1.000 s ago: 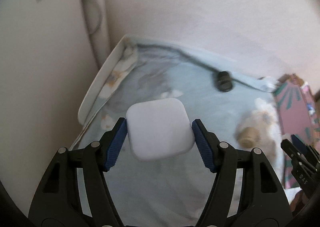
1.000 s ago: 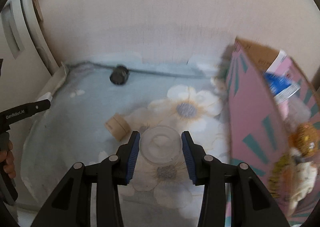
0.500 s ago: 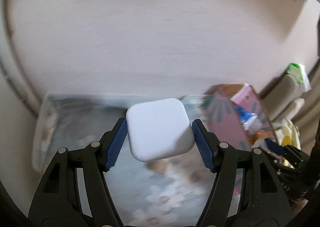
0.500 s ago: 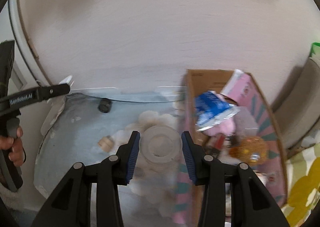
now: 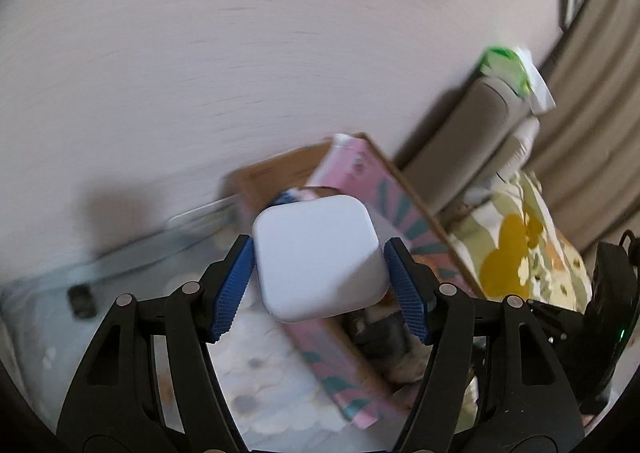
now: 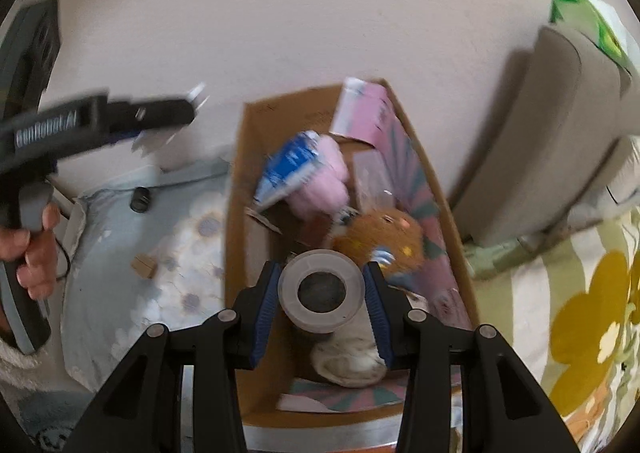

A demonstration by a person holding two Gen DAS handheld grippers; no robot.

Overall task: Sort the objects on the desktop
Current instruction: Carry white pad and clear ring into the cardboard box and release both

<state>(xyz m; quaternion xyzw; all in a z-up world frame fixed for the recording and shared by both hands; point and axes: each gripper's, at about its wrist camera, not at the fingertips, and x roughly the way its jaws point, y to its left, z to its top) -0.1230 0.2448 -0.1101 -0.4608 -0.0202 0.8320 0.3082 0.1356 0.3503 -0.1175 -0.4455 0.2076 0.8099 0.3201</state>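
smooth white rounded block (image 5: 318, 259) in left tongs (image 5: 320, 285) — clear tape roll (image 6: 322, 289) in right tongs (image 6: 322, 303)

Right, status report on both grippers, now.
Left gripper shut on white rounded-square case, short of the box. Right gripper shut on clear tape roll, above pink cardboard box. Box crowded with items; nothing blocking the drop.
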